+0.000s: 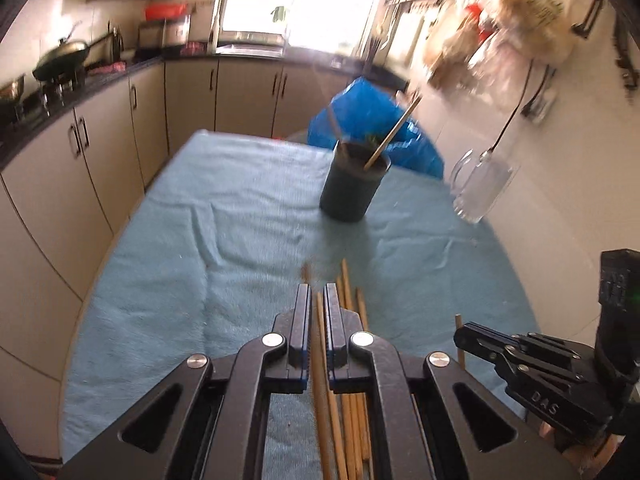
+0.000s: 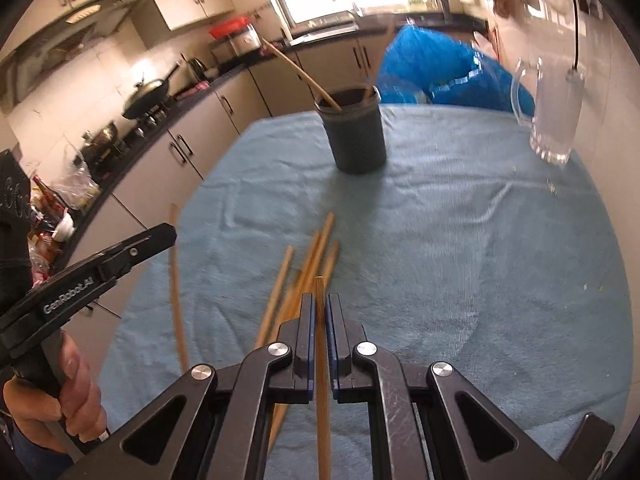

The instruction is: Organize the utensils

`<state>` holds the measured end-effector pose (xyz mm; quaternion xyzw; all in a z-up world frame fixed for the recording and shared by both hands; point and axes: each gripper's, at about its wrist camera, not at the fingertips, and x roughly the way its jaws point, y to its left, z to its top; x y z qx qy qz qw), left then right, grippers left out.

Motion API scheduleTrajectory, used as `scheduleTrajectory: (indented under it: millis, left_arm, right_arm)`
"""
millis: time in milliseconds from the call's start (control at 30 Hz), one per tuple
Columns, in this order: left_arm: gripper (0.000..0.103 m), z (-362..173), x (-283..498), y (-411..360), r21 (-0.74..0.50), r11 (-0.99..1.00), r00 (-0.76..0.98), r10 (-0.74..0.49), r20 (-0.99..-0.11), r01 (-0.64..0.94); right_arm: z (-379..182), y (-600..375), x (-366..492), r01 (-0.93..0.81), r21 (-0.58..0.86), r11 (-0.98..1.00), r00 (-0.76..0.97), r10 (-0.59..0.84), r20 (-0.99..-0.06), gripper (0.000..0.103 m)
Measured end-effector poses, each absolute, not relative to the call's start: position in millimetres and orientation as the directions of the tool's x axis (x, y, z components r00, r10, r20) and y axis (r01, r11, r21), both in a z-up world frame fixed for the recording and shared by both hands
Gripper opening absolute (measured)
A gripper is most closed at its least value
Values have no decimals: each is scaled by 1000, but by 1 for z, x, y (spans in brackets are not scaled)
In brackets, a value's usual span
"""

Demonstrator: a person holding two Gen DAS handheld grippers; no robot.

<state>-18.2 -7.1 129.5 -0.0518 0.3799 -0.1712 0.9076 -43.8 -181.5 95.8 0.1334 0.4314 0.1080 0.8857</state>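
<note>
My left gripper (image 1: 318, 290) is shut on a wooden chopstick (image 1: 321, 332) above the blue towel (image 1: 248, 248). More loose chopsticks (image 1: 352, 300) lie under it. My right gripper (image 2: 319, 300) is shut on another chopstick (image 2: 320, 364); several loose chopsticks (image 2: 316, 252) lie on the towel ahead of it. A dark round holder (image 1: 352, 188) stands at the far middle of the table with chopsticks leaning in it; it also shows in the right wrist view (image 2: 356, 132). The right gripper shows at the right edge of the left view (image 1: 460, 330), the left gripper at the left of the right view (image 2: 170, 232).
A clear glass mug (image 1: 480, 188) stands at the table's right edge near the wall, also seen in the right wrist view (image 2: 552, 116). A blue plastic bag (image 1: 372, 120) sits behind the holder. Kitchen cabinets and a counter with woks (image 1: 60, 60) run along the left.
</note>
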Motion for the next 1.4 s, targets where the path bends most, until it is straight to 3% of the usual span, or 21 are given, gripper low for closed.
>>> scheduleTrajectory:
  millis: [233,367,433,500,533,700,1033,1133,1200,1400]
  left_arm:
    - [5,157,-49,-5,-207,925,692,-376,-616,318]
    - [5,150,-42,-2,-183,938,669,-339,-661,294]
    - [10,138,-29,-1,-194,941,624,-330,-709,278]
    - [29,121,-12,0,-227,940,577,-335,-745,253]
    - [32,114,-7,0,-226,943,562,-327,-760,242]
    - [32,67,31,-14,-218,957,451,-282,-847,189]
    - [32,18,60,-34,-119,985,370,-158,-916,127]
    - [29,16,63,-35,-97,986,380,-143,-914,137]
    - [6,16,64,-37,-82,985,386,-135,-912,153]
    - [5,22,55,-30,-135,977,428,-194,-883,164]
  right_arm:
    - [125,-177,-64,-105,331,938,663,314,-680,6]
    - [129,-174,-68,-106,320,941,667,307,-679,6]
    - [127,-175,-68,-101,327,939,663,309,-682,6]
    - [125,-176,-69,-94,329,940,664,305,-683,6]
    - [125,-176,-68,-92,330,939,663,305,-683,6]
    - [124,-178,-68,-93,334,938,662,309,-683,6]
    - [121,-174,-61,-116,331,937,645,325,-692,6]
    - [121,-174,-59,-119,334,935,641,329,-693,6]
    - [121,-175,-59,-122,336,934,640,333,-693,6]
    - [119,-177,-56,-114,340,933,634,332,-698,6]
